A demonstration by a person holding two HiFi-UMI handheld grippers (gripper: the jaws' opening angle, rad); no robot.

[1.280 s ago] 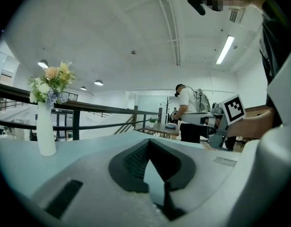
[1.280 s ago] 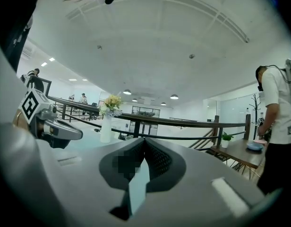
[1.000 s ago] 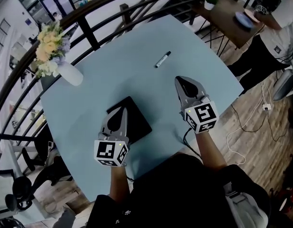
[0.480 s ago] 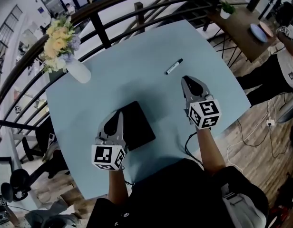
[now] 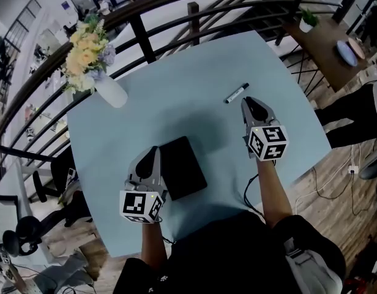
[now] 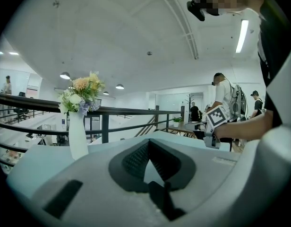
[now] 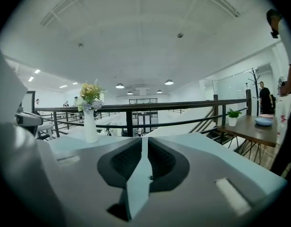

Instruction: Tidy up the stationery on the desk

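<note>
From the head view I saw the round-cornered light blue table (image 5: 176,97) with two task things on it. A slim grey marker pen with a black cap (image 5: 236,93) lay slantwise toward the table's far right side. A flat black rectangular notebook (image 5: 183,167) lay nearer to me, left of centre.

The right gripper (image 5: 246,101) pointed away from me, its tips just short of the marker and a little to its right. The pen was near the tips but not between them. In the right gripper view I saw the jaws parted by a narrow slit, having just been opening. Only the bare blue tabletop showed through the gap, so that gripper held nothing.

The left gripper (image 5: 154,151) sat along the notebook's left edge, its nose overlapping that edge in the head view. I could not tell whether it touched the cover. In the left gripper view its pads met at the tip, clenched on nothing.

At the table's far left corner stood a white vase (image 5: 112,92) of yellow and pale purple flowers (image 5: 85,48), upright and well apart from both grippers. A black metal railing (image 5: 139,28) curved behind the table. Beyond it, to the right, stood a brown wooden table (image 5: 326,48).
</note>
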